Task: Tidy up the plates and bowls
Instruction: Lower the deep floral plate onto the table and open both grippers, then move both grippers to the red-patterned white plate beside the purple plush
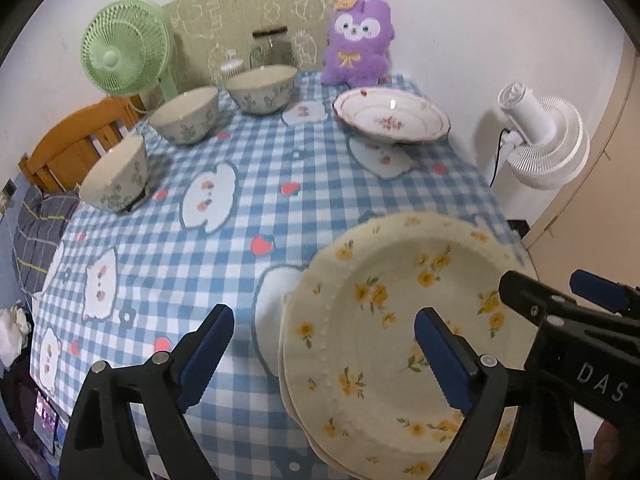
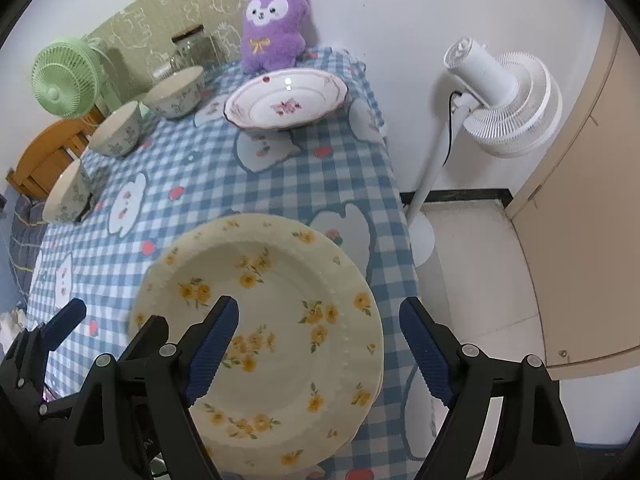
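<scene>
While both grippers hang above the near end of the table (image 1: 240, 208), neither one grips anything: the left gripper (image 1: 324, 344) has its blue pads spread wide, one pad over the checked cloth and the other over the yellow-flowered plates (image 1: 400, 300), with no pad pressing on the rim. The right gripper (image 2: 316, 336) is likewise released, one pad above the plates' well and the other out past their right edge, above the cloth. The yellow-flowered plates lie stacked at the near right corner of the table, a second rim showing just under the top one. Farther back on the right, in front of the purple plush toy (image 1: 358, 40), sits a pink-flowered plate (image 1: 392, 116), well apart from the stack. Along the left side three patterned bowls stand in a diagonal row: the near bowl (image 1: 116, 176), the middle bowl (image 1: 186, 114) and the far bowl (image 1: 260, 88), each upright and separate from its neighbour. Behind them stand a green fan (image 1: 120, 56) and a glass jar (image 1: 270, 48). A white fan (image 2: 496, 100) stands on the floor to the right of the table.
</scene>
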Demonstrator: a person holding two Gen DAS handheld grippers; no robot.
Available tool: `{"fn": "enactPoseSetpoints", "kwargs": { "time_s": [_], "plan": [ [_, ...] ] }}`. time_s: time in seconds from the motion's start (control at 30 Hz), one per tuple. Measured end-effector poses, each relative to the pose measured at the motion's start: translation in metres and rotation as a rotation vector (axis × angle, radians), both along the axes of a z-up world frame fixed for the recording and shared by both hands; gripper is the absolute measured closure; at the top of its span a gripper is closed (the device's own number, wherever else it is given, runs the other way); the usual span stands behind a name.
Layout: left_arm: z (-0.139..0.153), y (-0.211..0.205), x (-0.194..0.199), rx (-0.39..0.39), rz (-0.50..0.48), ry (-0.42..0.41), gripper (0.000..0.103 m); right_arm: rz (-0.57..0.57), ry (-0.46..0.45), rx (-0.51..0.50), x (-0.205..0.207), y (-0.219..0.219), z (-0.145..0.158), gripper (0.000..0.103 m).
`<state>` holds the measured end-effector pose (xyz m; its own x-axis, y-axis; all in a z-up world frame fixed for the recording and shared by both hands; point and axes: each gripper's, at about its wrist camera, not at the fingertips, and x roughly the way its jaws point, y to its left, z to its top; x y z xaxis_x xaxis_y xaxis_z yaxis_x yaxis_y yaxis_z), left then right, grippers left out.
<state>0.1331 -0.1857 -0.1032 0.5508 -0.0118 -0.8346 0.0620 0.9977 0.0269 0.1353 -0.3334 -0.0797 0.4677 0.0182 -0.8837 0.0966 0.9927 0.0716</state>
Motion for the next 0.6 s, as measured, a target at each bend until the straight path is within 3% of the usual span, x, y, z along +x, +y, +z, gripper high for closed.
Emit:
{"fn": "enactPoseSetpoints", "kwargs": {
  "time_s": [0.6],
  "plan": [
    [0.074,0.030,-0.006,-0.064,-0.038,-0.118,0.009,-0.088,-0.139,-0.064,-0.017,0.033,0.083,0.015]
  ]
}}
